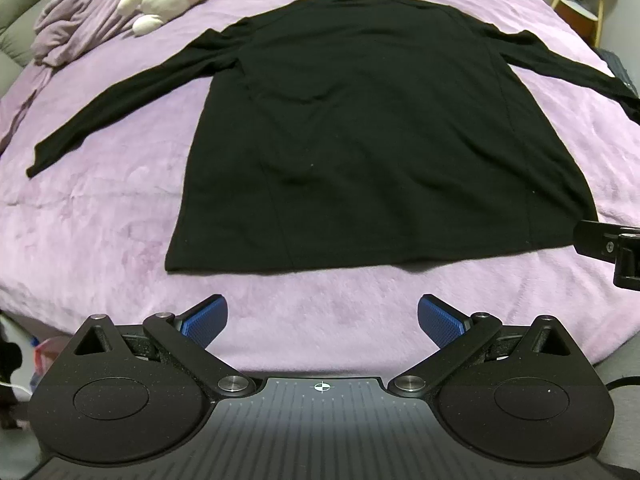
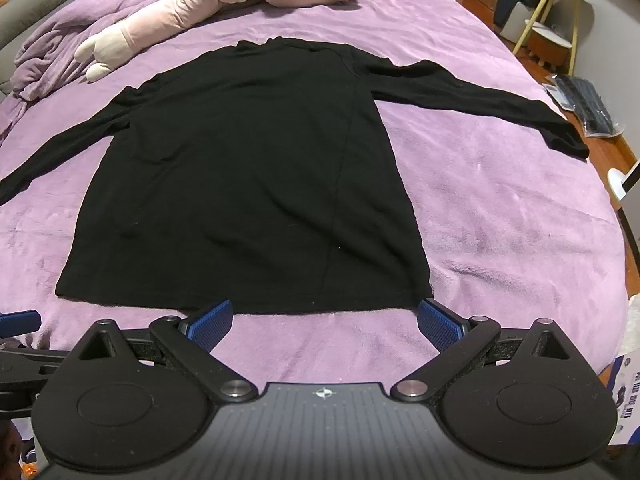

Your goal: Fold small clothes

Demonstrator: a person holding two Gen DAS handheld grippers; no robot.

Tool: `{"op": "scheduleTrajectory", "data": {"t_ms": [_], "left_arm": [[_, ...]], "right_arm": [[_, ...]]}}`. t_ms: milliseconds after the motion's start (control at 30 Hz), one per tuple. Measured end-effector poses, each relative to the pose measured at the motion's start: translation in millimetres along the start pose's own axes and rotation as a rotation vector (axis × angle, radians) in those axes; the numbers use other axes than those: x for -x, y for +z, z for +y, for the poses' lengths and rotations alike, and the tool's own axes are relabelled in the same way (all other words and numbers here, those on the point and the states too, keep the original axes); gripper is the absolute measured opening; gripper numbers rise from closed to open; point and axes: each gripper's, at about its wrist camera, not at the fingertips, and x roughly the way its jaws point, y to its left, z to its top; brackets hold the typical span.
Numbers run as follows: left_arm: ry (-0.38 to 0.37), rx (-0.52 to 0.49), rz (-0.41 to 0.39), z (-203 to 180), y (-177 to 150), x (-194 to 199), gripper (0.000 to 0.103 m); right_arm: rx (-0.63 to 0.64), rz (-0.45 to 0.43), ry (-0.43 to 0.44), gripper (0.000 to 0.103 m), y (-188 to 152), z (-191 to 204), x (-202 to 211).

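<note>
Now the shirt (image 1: 372,132) lies flat and unfolded on the bed (image 1: 100,220), filling the centre of both wrist views. Its long axis runs from the hem at lower centre of each frame to the collar at upper centre, so it points straight away from both sets of jaws. The sleeves spread sideways: one reaches the left edge of the left wrist view, the other ends at the right of the right wrist view, near the bed's edge.

The left gripper (image 1: 322,322) has its jaws spread wide and holds nothing; a strip of bare bed separates its pads from the hem. The right gripper (image 2: 325,325) is likewise spread and empty, but its pads stand just at the hem, with the right pad beside the lower right corner of the shirt. The right gripper therefore appears the nearer of the two. In the left wrist view, part of the right gripper shows at the right edge, level with that same corner.

A plush toy (image 2: 160,24) lies at the upper left of the frame, well apart from the shirt.

Judgement: folding has not begun. The first grasp likely turns on the hem corners or the sleeves, each gripper taking its own side.
</note>
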Motion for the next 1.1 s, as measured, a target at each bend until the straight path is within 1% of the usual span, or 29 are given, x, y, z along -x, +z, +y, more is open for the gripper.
{"op": "scheduleTrajectory", "data": {"t_ms": [267,1100], "left_arm": [[-0.005,0.021,0.001,1.1,-0.6,1.1,0.103],[0.013,0.021,-0.005,1.2,-2.8,5.2,0.103]], "right_arm": [[0.001,-0.003,0.007,0.099,-0.3,-1.0,1.5],[-0.012,-0.030,0.037,0.099,-6.8,-6.5,6.6]]}}
